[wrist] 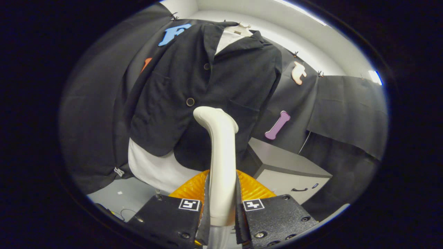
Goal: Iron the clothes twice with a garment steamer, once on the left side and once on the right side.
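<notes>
1. Gripper (pixel 222 204) is clamped on the steamer (pixel 221 155): both fingers press the sides of its cream handle, which stands upright btwn them.
2. Steamer handle rises from btwn the fingers, curves at the top; its head faces the jacket (pixel 204 90), at the lower front just below the lower button (pixel 190 101). Can't tell if head touches the cloth.
3. Jacket is dark, hangs on a hanger (pixel 242 29) in front of the booth wall. Two buttons seen down the front; upper one (pixel 206 66) near the lapel.
4. White garment under the jacket: shows at the collar opening and as a hem (pixel 152 169) below the jacket's lower edge, to the left of the steamer.
5. Orange ribbed thing (pixel 254 190) sits just ahead of the fingers, behind the handle base.
6. Grey cabinet (pixel 287 166) w/ a dark drawer handle stands to the right of the steamer, beside the jacket's lower part.
7. Pale floor (pixel 121 197) visible below the white hem, a thin cable lying on it.
</notes>
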`<state>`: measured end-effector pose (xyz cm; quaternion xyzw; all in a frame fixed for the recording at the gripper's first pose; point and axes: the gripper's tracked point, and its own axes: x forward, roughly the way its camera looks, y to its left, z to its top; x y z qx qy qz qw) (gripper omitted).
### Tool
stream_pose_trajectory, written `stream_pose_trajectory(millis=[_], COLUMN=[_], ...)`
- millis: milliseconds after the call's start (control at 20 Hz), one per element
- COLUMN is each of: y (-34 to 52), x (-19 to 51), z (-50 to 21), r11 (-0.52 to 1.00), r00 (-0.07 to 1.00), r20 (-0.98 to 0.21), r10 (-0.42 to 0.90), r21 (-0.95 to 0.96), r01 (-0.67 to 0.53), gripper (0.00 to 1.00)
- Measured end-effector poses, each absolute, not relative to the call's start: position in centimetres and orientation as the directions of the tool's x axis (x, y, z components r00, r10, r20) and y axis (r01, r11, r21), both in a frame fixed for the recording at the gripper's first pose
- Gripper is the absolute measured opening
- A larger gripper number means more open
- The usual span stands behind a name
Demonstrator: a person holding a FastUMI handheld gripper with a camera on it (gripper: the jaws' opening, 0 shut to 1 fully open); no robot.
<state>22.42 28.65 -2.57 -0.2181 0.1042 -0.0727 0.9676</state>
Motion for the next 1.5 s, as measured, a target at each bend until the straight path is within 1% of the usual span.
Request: stream_pose_trajectory(millis=[200,400,550,650,800,950,1200,1500], y=[27.5,27.9,28.0,28.4,29.1,30.8,33.7,37.5], x=[21.8,21.2,20.9,20.5,19.3,19.1,19.7,22.3], z=[-5.3,-9.0,-10.2,-9.8,-7.2,-2.9,5.9,15.3], r11=[0.901,0.924,0.937,0.949,0.947,0.946,0.949,0.947], r00=[0.95,0.922,0.909,0.909,0.93,0.959,0.995,0.993], r20=[-0.239,-0.342,-0.383,-0.396,-0.353,-0.278,-0.102,0.103], r10=[-0.201,-0.184,-0.166,-0.129,-0.099,-0.058,0.0,0.055], r21=[-0.426,-0.38,-0.349,-0.314,-0.321,-0.323,-0.314,-0.321], r01=[0.083,0.043,0.024,-0.002,-0.021,-0.037,-0.032,-0.02], gripper=[0.32,0.32,0.32,0.32,0.32,0.32,0.32,0.32])
